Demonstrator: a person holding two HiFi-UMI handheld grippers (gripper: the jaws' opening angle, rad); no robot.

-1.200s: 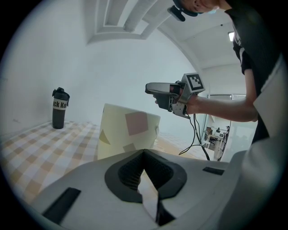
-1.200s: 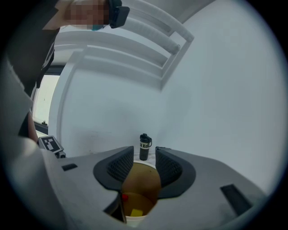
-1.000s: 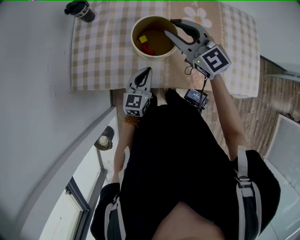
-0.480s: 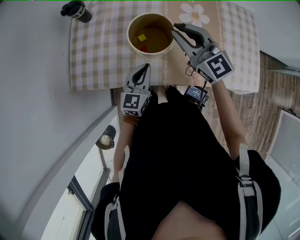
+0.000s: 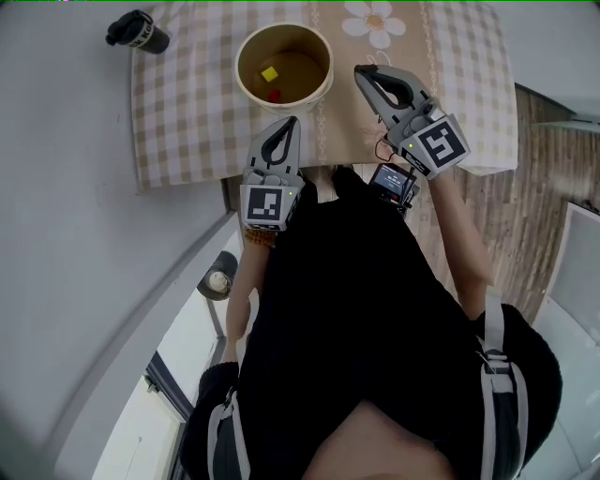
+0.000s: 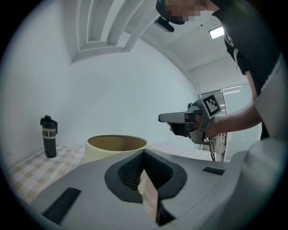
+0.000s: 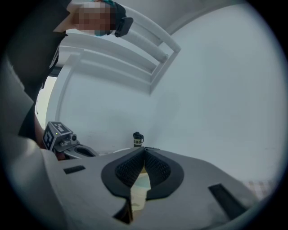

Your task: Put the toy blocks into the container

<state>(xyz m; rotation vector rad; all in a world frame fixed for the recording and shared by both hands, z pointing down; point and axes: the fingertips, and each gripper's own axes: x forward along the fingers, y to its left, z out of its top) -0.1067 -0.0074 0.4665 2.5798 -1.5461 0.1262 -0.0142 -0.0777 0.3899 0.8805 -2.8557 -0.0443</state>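
Observation:
A cream round container (image 5: 238, 67) stands on the checkered table, with a yellow block (image 5: 270, 73) and a red block (image 5: 274, 95) lying inside it. My right gripper (image 5: 361, 73) hovers just right of the container, jaws shut and empty. My left gripper (image 5: 292, 122) is at the table's near edge, pointing at the container, jaws shut with nothing in them. In the left gripper view the container (image 6: 116, 144) sits straight ahead and the right gripper (image 6: 166, 118) hangs above and to its right. No blocks show outside the container.
A black bottle (image 5: 136, 33) stands at the table's far left corner, also seen as the bottle (image 6: 49, 137) left of the container. The checkered tablecloth (image 5: 187, 122) has a flower print (image 5: 367, 21) at the far side. White wall lies left, wooden floor right.
The right gripper drew back from over the container's rim to its right side and its jaws closed. The left gripper stayed at the near edge.

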